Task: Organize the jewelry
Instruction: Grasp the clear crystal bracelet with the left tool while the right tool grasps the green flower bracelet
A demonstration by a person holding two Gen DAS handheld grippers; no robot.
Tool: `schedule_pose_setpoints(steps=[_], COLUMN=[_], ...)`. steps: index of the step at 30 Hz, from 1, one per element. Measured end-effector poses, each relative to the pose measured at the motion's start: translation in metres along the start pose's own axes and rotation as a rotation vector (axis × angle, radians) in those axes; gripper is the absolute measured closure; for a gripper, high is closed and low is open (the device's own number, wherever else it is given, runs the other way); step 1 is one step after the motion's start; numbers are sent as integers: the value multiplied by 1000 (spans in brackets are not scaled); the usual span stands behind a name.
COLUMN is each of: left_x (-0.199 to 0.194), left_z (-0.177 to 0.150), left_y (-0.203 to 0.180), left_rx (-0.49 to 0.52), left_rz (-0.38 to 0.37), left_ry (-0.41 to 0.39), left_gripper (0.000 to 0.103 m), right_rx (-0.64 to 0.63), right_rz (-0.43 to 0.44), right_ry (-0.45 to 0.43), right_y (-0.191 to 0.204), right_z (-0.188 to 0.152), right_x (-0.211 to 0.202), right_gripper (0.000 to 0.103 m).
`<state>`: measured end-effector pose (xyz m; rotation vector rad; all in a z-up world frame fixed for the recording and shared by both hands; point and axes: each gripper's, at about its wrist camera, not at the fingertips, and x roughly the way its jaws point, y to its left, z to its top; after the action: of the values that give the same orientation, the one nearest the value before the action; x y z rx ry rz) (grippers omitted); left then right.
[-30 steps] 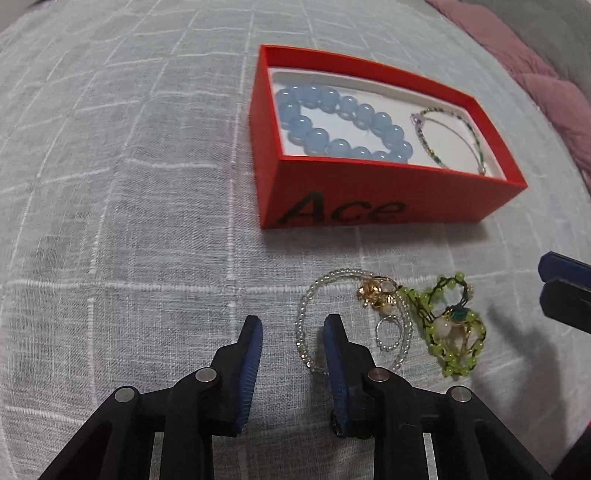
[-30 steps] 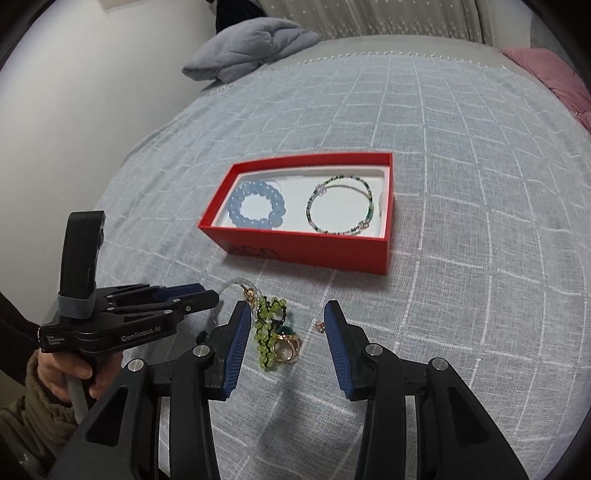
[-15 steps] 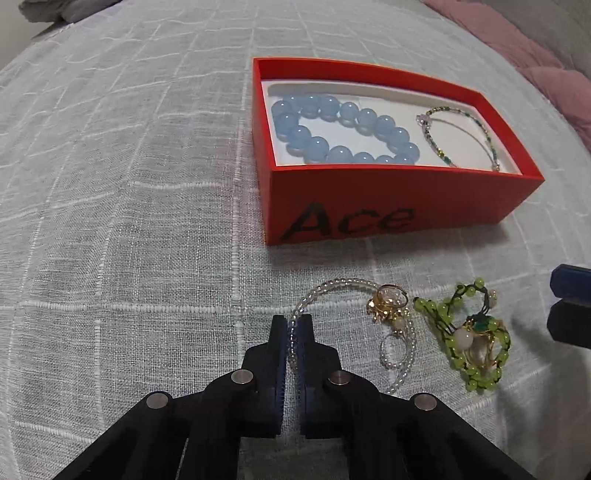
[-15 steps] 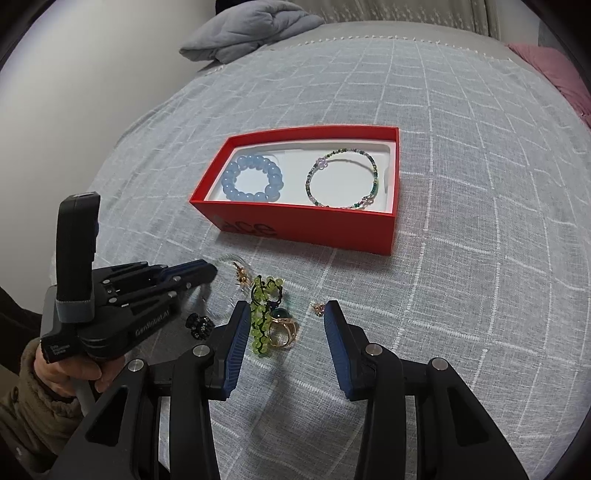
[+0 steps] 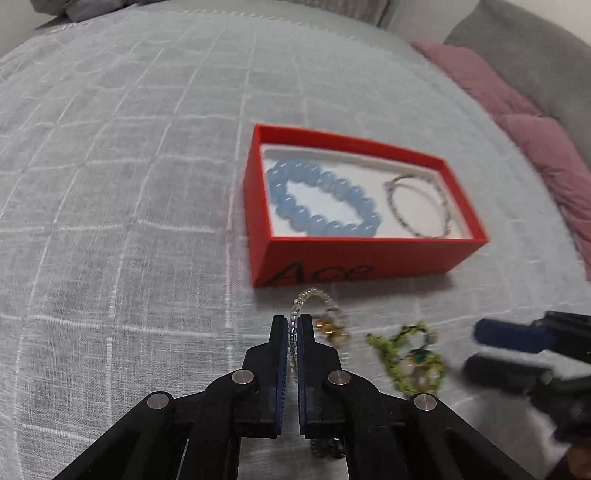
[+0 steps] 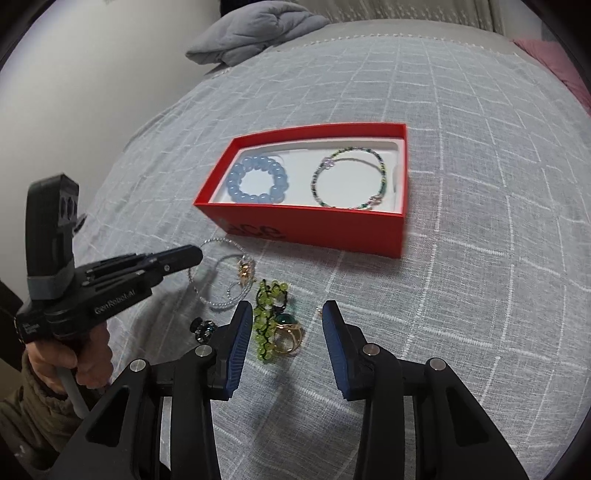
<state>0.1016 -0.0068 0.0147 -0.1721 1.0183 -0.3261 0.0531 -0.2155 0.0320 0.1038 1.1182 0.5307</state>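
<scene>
My left gripper (image 5: 293, 321) is shut on a clear bead bracelet (image 5: 308, 294), whose loop sticks out ahead of the pads with a gold charm (image 5: 328, 326) on it. In the right wrist view the left gripper (image 6: 195, 254) holds the bracelet (image 6: 214, 304) just above the cloth. The right gripper (image 6: 288, 310) stands open over a green bead piece (image 6: 269, 306) and a gold ring with a green stone (image 6: 286, 332); its pads touch neither. Beyond stands a red box (image 5: 351, 262) holding a blue bead bracelet (image 5: 317, 225) and a thin multicoloured bracelet (image 6: 382, 168).
Everything lies on a grey checked bedcover. A small dark item (image 6: 202, 328) and a tiny gold piece (image 6: 318, 312) lie near the right fingers. A folded grey cloth (image 6: 255, 33) sits at the far edge, pink cushions (image 5: 535, 147) to the right. A person's hand (image 6: 66, 362) grips the left tool.
The left jaws closed on the near side of the clear bracelet, then the gripper rose and lifted it off the cloth. The right gripper has hardly moved.
</scene>
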Motion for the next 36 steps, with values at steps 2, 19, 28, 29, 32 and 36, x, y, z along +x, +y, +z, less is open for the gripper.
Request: schedule_pose_setpoints(steps=[2,19,28,29,32,36], left_x=[-6,-36,-37,-36,-34,-35], left_z=[1,5,6,6,5,6], left_y=[-2,-16,-17,-17,-16,-16], left_rx=[13,55,57,58,56,57], left_rz=[-29,-114,-109,-105,-102,-100], left_ry=[-8,-101,-112,-111,-106,-108], left_gripper=[103,103,103,103,103,103], right_rx=[-87,-273,-259,-259,-254,-239], right_rz=[-15,-135,-148,-165,-182,-197], right_ry=[3,36,7,13,9,-21], right_y=[14,37,35,37,37,34], right_z=[-3,-15,-14,-14,-15,-13], right_x=[1,16,13,17,22,19], right_gripper=[62,103,101,101,101,101])
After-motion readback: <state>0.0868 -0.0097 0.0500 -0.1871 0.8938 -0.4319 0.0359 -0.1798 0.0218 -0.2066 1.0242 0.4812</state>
